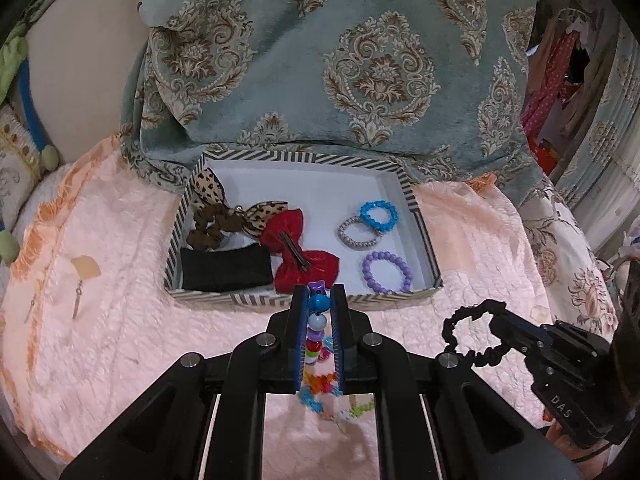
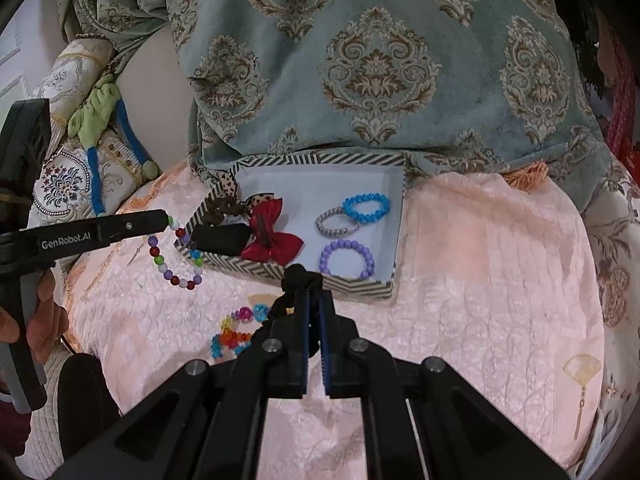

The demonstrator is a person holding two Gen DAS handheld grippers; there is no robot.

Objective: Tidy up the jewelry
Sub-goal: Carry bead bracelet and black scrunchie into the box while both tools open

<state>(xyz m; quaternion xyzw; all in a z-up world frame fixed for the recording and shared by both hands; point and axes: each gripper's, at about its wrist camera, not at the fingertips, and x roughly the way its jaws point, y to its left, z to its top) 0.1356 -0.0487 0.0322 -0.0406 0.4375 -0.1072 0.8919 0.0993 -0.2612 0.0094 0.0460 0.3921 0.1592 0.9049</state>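
Note:
A striped box (image 1: 404,297) (image 2: 362,284) sits on the pink bedspread, holding a red bow (image 1: 304,254), black band (image 1: 226,268), leopard scrunchie (image 1: 224,216), and blue (image 1: 379,213), grey (image 1: 356,232) and purple (image 1: 387,272) bracelets. My left gripper (image 1: 319,294) (image 2: 166,220) is shut on a multicoloured bead bracelet (image 1: 316,320) (image 2: 176,258), held just in front of the box. My right gripper (image 2: 313,294) (image 1: 496,322) is shut on a black scrunchie (image 2: 298,278) (image 1: 468,336), near the box's front edge.
A bright flower-bead bracelet (image 2: 236,332) (image 1: 316,390) lies on the bedspread under the grippers. Gold fan earrings (image 1: 82,276) (image 2: 582,376) lie at the sides. A teal patterned cushion (image 1: 340,60) stands behind the box.

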